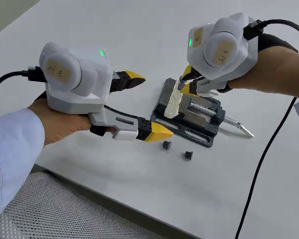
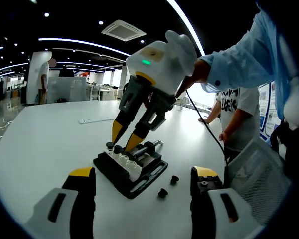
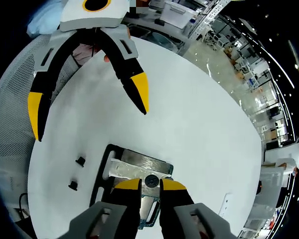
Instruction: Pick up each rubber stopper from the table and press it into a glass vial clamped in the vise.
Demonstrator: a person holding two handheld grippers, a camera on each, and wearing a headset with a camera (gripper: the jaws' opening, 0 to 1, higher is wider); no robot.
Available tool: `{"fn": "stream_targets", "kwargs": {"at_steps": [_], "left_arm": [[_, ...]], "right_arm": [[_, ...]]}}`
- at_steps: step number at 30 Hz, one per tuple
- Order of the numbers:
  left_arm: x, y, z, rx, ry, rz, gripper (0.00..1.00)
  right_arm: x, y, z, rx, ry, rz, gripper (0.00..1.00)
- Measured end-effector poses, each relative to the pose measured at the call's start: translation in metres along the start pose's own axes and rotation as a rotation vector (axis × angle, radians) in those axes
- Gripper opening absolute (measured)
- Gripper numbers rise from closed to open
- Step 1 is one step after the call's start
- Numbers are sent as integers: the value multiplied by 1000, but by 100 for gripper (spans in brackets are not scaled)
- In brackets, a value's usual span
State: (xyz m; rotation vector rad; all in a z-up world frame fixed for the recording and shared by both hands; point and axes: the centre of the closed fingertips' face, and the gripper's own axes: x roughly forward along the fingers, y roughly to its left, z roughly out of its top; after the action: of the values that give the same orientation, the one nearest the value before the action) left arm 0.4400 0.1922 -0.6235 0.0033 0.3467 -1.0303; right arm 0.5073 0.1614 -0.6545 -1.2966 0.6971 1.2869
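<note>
A black vise [image 1: 202, 130] stands mid-table and clamps a row of clear glass vials [image 1: 173, 103]. My right gripper [image 1: 188, 82] reaches down over the row's far end. Its jaws are close together, shut on a black rubber stopper [image 3: 150, 180] at a vial mouth. In the left gripper view that stopper [image 2: 118, 148] sits beside another stoppered vial [image 2: 109, 146], under the right gripper [image 2: 124, 138]. Two loose stoppers [image 1: 166, 145] [image 1: 188, 155] lie on the table in front of the vise. My left gripper [image 1: 147, 104] hovers left of the vise, open, holding nothing.
The white table [image 1: 139, 30] stretches wide around the vise. The vise's screw handle [image 1: 239, 127] sticks out to the right. A black cable [image 1: 264, 159] trails over the table's right side. A mesh chair [image 1: 55, 209] is at the near edge, and a person [image 2: 234, 114] stands beyond the table.
</note>
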Motion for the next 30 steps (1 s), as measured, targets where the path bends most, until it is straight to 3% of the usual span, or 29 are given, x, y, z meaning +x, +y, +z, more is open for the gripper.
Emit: {"fn": "stream_targets", "kwargs": {"at_steps": [18, 30], "left_arm": [[0, 1, -1, -9, -3, 0, 75], [0, 0, 0, -7, -4, -1, 75]], "right_arm": [[6, -5, -4, -61, 17, -26, 9], [9, -9, -5, -26, 10, -4, 7]]}}
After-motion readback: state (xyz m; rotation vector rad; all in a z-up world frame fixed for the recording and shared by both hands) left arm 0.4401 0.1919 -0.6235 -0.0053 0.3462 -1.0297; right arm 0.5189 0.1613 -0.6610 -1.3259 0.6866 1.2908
